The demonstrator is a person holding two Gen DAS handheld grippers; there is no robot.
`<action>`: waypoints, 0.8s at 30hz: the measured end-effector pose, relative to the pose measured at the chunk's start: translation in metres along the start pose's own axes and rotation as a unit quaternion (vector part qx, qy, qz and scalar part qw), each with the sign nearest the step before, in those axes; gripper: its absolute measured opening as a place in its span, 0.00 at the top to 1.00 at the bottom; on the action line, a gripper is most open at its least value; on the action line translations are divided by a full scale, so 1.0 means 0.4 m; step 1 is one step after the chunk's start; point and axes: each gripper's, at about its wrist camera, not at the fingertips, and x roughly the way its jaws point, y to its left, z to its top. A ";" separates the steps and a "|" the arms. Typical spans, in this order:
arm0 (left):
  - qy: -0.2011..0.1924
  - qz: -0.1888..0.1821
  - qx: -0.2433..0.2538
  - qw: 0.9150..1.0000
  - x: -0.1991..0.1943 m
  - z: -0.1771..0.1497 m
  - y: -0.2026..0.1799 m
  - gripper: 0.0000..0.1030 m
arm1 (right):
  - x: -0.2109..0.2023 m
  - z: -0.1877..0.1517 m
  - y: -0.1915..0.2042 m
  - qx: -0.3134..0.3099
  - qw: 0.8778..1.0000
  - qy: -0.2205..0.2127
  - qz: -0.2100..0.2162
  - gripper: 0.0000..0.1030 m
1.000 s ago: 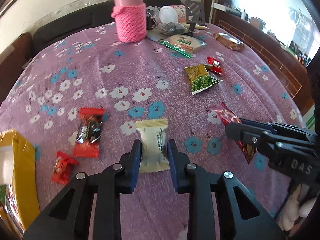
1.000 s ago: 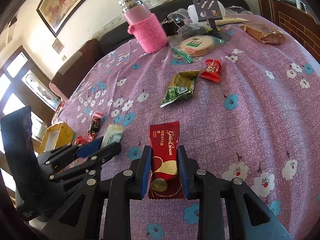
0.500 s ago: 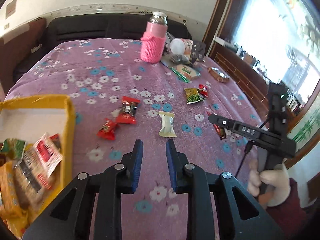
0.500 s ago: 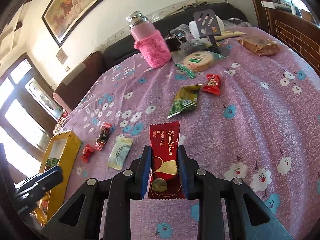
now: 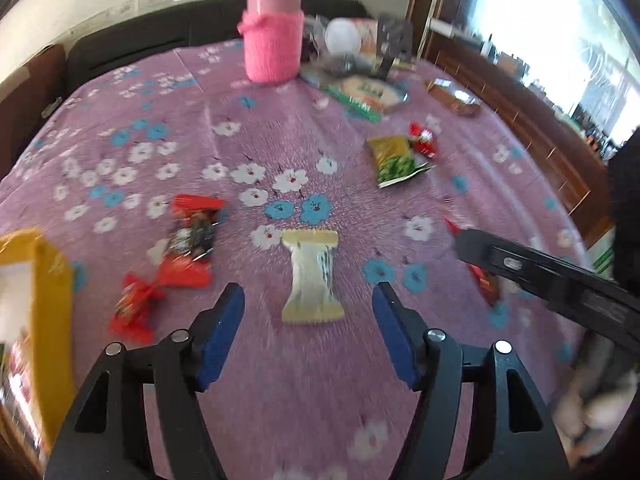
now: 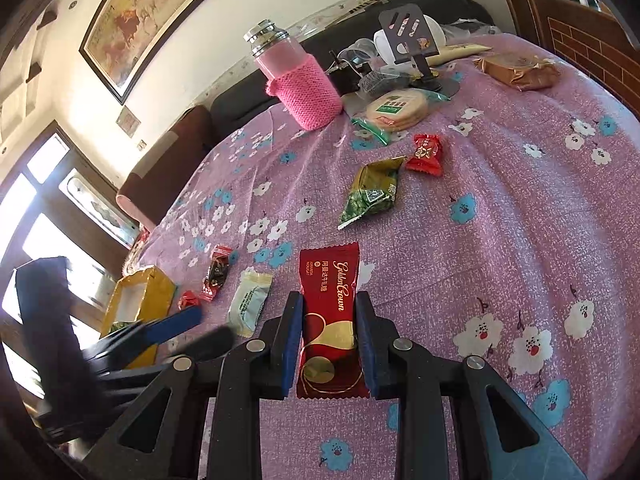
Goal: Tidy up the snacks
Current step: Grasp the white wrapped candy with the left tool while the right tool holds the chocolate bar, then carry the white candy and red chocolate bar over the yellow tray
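My left gripper (image 5: pixel 308 304) is open, its jaws wide apart on either side of a cream snack packet (image 5: pixel 311 276) lying on the purple floral tablecloth (image 5: pixel 280 120). My right gripper (image 6: pixel 329 312) is shut on a red Golden Crown snack bar (image 6: pixel 329 312) and holds it above the cloth. The cream packet also shows in the right wrist view (image 6: pixel 250 302), with the left gripper (image 6: pixel 188 330) just in front of it. A yellow box (image 5: pixel 48 312) holding snacks stands at the left edge.
Loose snacks lie around: a red-black packet (image 5: pixel 190 240), a small red candy (image 5: pixel 134 308), a green pea packet (image 5: pixel 394 160), a red candy (image 5: pixel 424 138). A pink-sleeved bottle (image 5: pixel 274 28), a round cracker pack (image 6: pixel 396 106) and clutter stand at the far side.
My left gripper has come back down toward the cream packet and opened wide. My right gripper has stayed shut on the red bar, hardly moving.
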 end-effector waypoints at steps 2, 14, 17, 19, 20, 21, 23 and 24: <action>-0.002 0.017 0.012 1.000 0.027 0.010 -0.006 0.40 | 0.002 0.002 -0.004 0.004 1.000 0.003 0.005 0.74; -0.015 0.021 0.015 1.000 -0.011 -0.022 -0.011 0.83 | 0.017 0.008 -0.035 0.026 1.000 0.014 0.010 0.74; -0.028 0.007 -0.003 1.000 -0.064 -0.046 0.005 0.83 | 0.012 0.005 -0.024 0.020 1.000 0.010 0.019 0.74; -0.041 -0.008 -0.026 0.999 -0.121 -0.071 0.028 0.83 | 0.010 0.002 -0.014 0.013 1.000 0.008 0.025 0.74; -0.048 -0.013 -0.036 0.998 -0.146 -0.081 0.039 0.83 | 0.010 -0.001 -0.009 0.010 1.000 0.008 0.026 0.74; -0.055 -0.016 -0.046 0.997 -0.170 -0.091 0.050 0.82 | 0.010 -0.003 -0.003 0.007 1.000 0.008 0.028 0.74; -0.072 -0.019 -0.069 0.995 -0.234 -0.124 0.083 0.82 | 0.011 -0.009 0.008 0.000 1.000 0.007 0.028 0.74; -0.081 -0.017 -0.078 0.994 -0.263 -0.139 0.099 0.82 | 0.011 -0.011 0.013 -0.004 1.000 0.007 0.027 0.74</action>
